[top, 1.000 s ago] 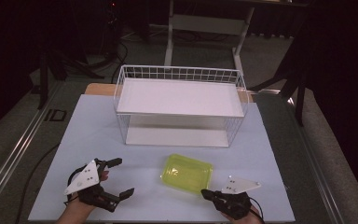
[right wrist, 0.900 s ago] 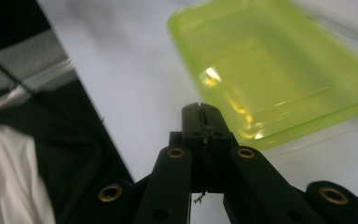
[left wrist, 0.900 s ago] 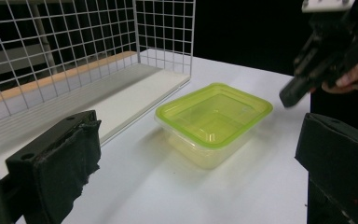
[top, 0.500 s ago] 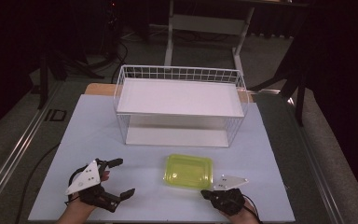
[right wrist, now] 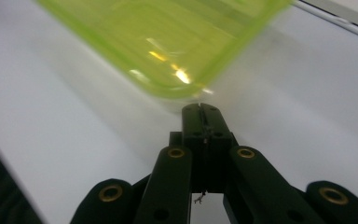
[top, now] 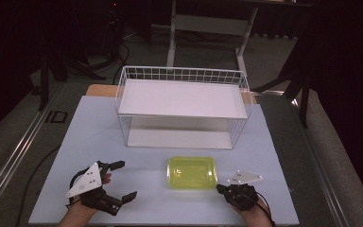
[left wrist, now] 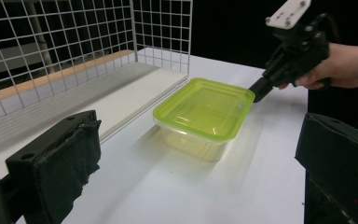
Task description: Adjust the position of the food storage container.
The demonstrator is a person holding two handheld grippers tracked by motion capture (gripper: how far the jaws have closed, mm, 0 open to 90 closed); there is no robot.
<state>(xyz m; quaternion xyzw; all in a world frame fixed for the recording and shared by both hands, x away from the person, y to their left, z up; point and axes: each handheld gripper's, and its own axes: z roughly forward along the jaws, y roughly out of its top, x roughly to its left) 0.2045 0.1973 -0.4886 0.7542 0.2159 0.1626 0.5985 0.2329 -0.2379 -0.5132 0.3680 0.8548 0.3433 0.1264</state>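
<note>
My closed right gripper [right wrist: 200, 108] nudges the translucent yellow-green plastic lidded box [top: 192, 172]; pushed off-centre, it could spin; left gripper [top: 123, 179] gapes empty.

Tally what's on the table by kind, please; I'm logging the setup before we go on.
Yellow-green lidded container: 1
White wire rack: 1
Grippers, left and right: 2
Total: 4
</note>
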